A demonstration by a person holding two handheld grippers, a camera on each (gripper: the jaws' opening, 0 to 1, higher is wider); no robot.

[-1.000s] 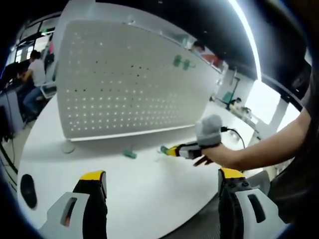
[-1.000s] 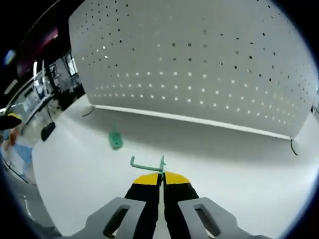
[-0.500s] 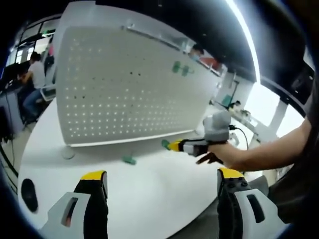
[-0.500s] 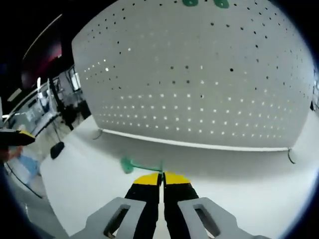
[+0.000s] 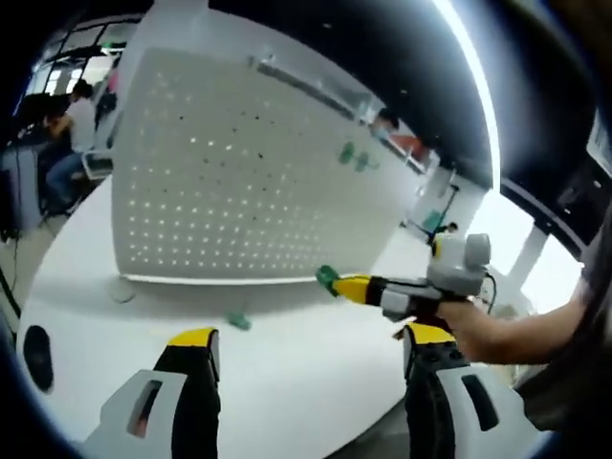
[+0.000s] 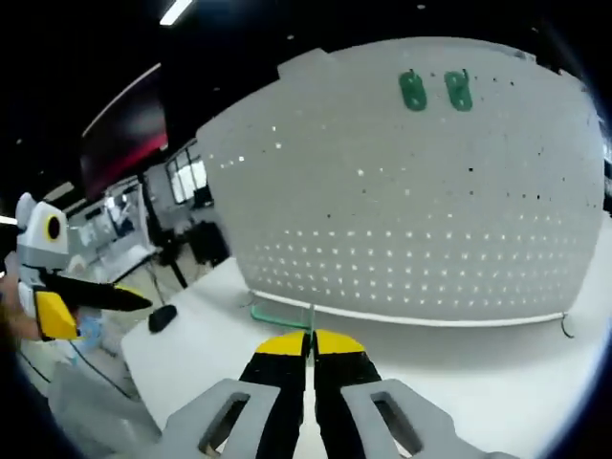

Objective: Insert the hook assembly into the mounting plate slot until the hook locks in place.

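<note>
**Hook lifted clear, facing the pegboard**

In the right gripper view we see our right tongs (image 6: 313,340) pressed together on the green hook (image 6: 279,314), whose thin rod sticks out toward 10 o'clock just above the yellow tips. The white pegboard (image 6: 411,220) stands upright on the white surface (image 6: 478,382) ahead, with two green mounting plates (image 6: 435,91) fixed side by side near its top at 1 o'clock. In the left gripper view our left tongs (image 5: 311,346) stand wide with nothing between them; a small green part (image 5: 238,322) lies on the surface below the pegboard's lower edge.
</note>
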